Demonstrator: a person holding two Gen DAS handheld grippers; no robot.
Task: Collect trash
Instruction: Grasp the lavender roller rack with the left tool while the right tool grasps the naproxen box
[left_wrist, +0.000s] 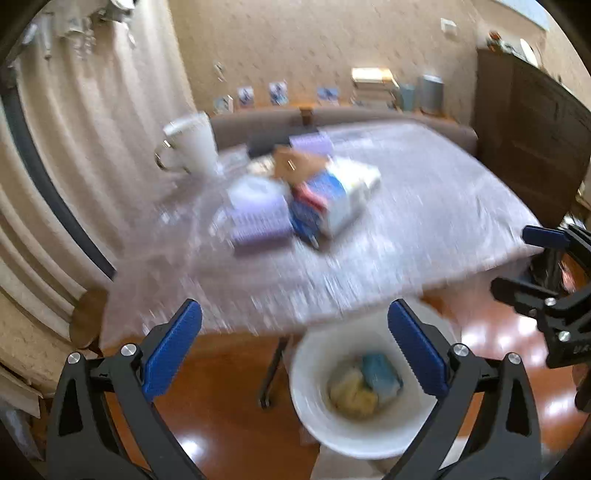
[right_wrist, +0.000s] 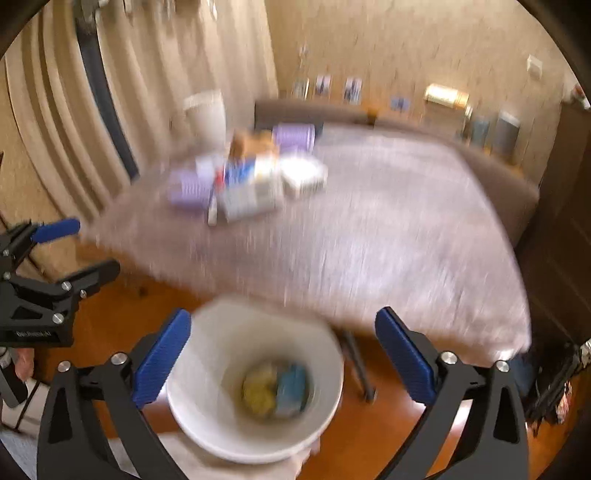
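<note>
Both views are blurred by motion. A white round bin (left_wrist: 314, 417) stands on the wooden floor by the table's near edge; it shows in the right wrist view too (right_wrist: 207, 424). Yellow and blue trash (left_wrist: 365, 384) lies inside it (right_wrist: 277, 387). A pile of boxes and wrappers (left_wrist: 314, 195) sits on the table (right_wrist: 247, 181). My left gripper (left_wrist: 295, 347) is open and empty, above the floor left of the bin. My right gripper (right_wrist: 284, 354) is open and empty, over the bin; it shows at the right edge of the left view (left_wrist: 532, 258).
A white mug (left_wrist: 192, 146) stands at the table's far left corner (right_wrist: 207, 118). The table (left_wrist: 424, 229) has a pale cloth. Curtains hang at left, a dark cabinet (left_wrist: 532, 129) stands at right. Books and cans line a far shelf (left_wrist: 388, 88).
</note>
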